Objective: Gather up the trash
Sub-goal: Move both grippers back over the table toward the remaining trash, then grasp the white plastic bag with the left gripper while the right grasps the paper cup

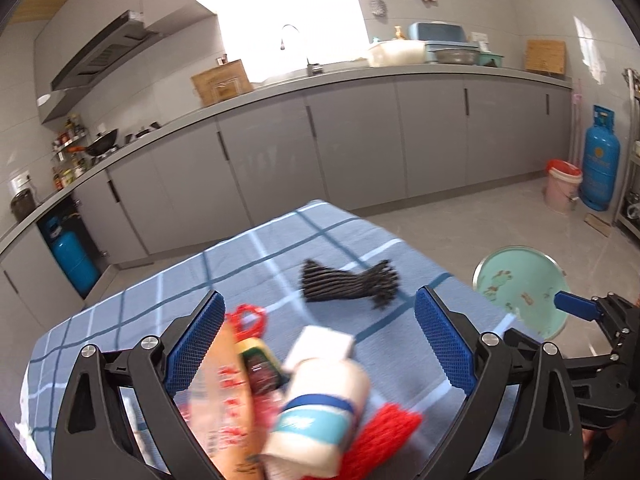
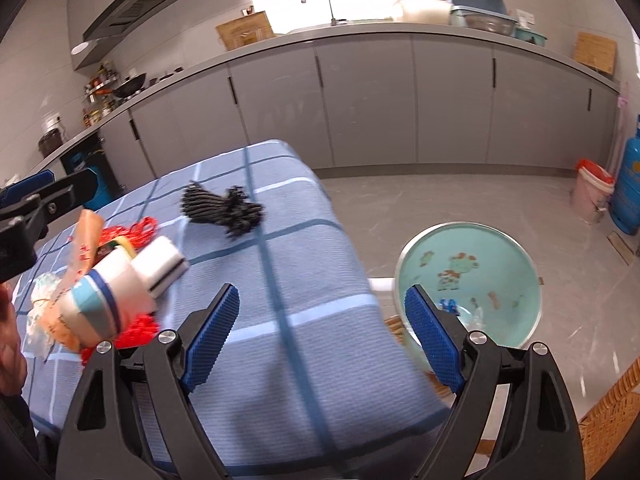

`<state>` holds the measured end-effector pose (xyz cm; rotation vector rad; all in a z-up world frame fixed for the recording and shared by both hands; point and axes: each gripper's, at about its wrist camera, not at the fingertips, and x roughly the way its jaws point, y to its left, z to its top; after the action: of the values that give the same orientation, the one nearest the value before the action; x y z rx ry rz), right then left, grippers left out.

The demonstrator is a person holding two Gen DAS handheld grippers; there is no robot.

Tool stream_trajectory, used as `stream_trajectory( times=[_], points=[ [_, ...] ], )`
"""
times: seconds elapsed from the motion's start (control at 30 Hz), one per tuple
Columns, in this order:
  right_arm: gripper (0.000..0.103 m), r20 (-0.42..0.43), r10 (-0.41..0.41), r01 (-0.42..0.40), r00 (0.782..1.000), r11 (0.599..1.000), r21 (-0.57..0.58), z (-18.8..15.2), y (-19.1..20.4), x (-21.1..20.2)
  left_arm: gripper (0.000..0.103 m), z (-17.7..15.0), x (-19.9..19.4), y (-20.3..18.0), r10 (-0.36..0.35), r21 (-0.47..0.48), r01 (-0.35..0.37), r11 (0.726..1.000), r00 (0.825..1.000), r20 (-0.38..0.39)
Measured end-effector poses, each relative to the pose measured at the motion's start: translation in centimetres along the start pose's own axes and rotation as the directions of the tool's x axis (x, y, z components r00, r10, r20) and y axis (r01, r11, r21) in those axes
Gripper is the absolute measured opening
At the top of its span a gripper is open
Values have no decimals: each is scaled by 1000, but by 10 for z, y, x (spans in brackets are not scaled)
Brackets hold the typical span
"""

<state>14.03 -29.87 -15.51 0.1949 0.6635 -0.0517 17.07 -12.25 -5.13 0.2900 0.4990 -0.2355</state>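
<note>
Left gripper [image 1: 316, 344]: jaws spread wide, pads clear of everything; I saw nothing held. It hung over the near left part of the table [image 1: 224, 272], directly above the trash pile.

Right gripper [image 2: 322, 336]: jaws likewise spread wide and empty, poised over the table's right edge, with the teal basin [image 2: 500, 252] just beyond that edge on the floor side.

Trash pile, near left corner of the blue checked cloth:
- white bottle with blue band [image 1: 320, 412], lying on its side, long axis running away from me and slightly rightward, sitting between the left jaws but not touched by them;
- orange printed wrapper [image 1: 226, 396], lying alongside the left pad; whether it touched I could not tell;
- red mesh [image 1: 380, 436] beneath and to the right of the bottle;
- small white block [image 1: 324, 342] at the bottle's far end.

Black tasselled bundle [image 1: 348, 286]: alone near the table's middle, well apart from the pile.

Judgement: the left gripper was far nearer the pile; I reckoned closing across the bottle's short axis was the move, with carriage rightward to the basin.
</note>
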Motion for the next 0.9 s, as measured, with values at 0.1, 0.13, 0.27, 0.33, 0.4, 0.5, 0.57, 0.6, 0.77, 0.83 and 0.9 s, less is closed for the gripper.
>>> stream_trajectory(
  times=[0.1,0.13,0.27,0.33,0.4,0.5,0.57,0.6,0.77,0.83,0.9],
  points=[
    [85,-3,21,-21,1000,1000,-16,1,17,-2,94,-8,-2,20,42,-16,-42,999,999,-9],
    [85,-6,25,-25,1000,999,-21,1,23,-2,94,-12,-3,27,52,-19,-52,998,999,-13],
    [85,-20,48,-49,999,998,-36,1,43,-1,94,-35,-4,60,116,-38,-119,992,991,-59],
    [85,-30,58,-59,998,997,-44,-1,51,0,94,-48,-5,75,140,-50,-145,988,986,-90],
    [85,-42,70,-72,997,996,-47,-2,60,1,94,-62,-5,92,170,-62,-179,982,978,-120],
    [85,-63,89,-92,994,994,-50,-4,73,2,94,-75,-9,110,194,-80,-207,975,969,-150],
    [85,-67,101,-106,993,992,-70,-6,85,1,94,-83,-14,122,223,-87,-238,967,962,-161],
    [85,-68,105,-110,992,991,-78,-7,90,0,94,-88,-16,129,236,-92,-254,963,957,-171],
    [85,-74,140,-147,987,984,-100,-8,112,-3,94,-108,-16,161,307,-120,-341,932,922,-236],
    [85,-75,153,-161,985,981,-105,-8,119,-3,94,-118,-17,178,330,-149,-378,914,905,-268],
    [86,-78,168,-176,983,978,-110,-7,127,-3,94,-123,-17,189,338,-171,-395,903,897,-285]
  ],
)
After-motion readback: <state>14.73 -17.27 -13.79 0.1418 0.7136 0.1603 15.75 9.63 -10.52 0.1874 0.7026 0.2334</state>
